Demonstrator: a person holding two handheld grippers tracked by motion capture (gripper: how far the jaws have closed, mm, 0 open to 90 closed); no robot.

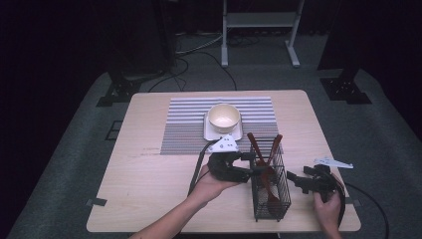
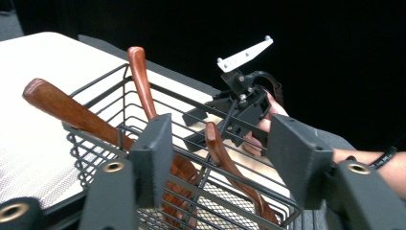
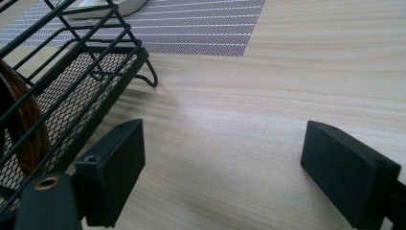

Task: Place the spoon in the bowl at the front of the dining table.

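left gripper (image 1: 247,167) half-closed around wooden utensil (image 2: 225,155) in wire basket (image 1: 283,191); right gripper (image 1: 291,178) wide, empty.

Looks like a recording lab, not a home: dark curtained walls, grey carpet (image 1: 74,129), loose cables (image 1: 199,50), black stands (image 1: 119,89), one wooden table (image 1: 149,199) with taped edges.

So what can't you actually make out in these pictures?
- Working ends of the wooden utensils: high view, hidden by the wire basket mesh, so spoon or fork is unclear.
- Whether the left gripper touches a handle: left gripper view, not clear.
- Bowl contents: high view, too small.
- Basket's far side: right gripper view, cut off by the edge.
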